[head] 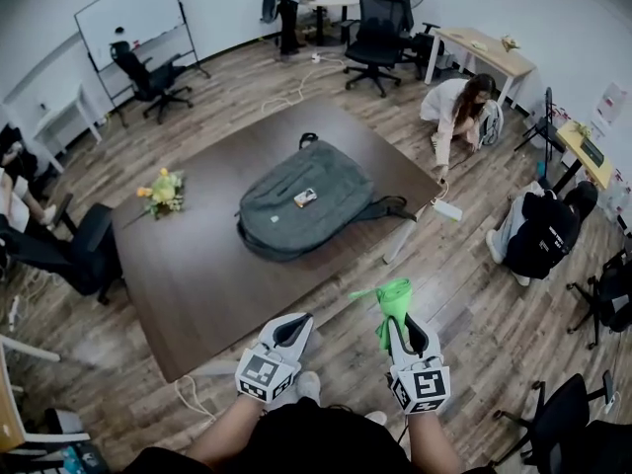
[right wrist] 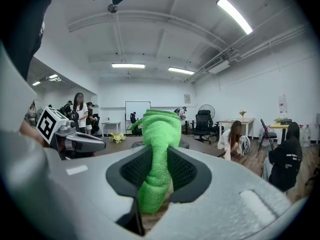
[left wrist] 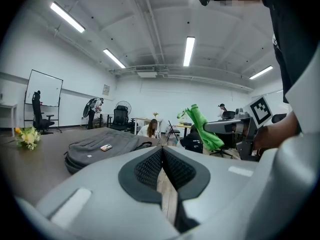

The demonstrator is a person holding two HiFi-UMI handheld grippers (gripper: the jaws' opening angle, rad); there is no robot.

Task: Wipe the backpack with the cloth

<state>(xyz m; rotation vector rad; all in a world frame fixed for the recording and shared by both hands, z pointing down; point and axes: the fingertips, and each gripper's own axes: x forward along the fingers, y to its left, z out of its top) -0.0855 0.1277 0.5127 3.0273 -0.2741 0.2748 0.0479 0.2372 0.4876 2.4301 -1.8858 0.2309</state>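
Wiping is not yet started. Right gripper is clamped on a bunched bright-green microfibre cloth, raised just short of the dark brown wooden table. Left gripper has its jaws together, empty. Grey fabric backpack lies flat mid-table, well apart from both grippers, every surface left to wipe.
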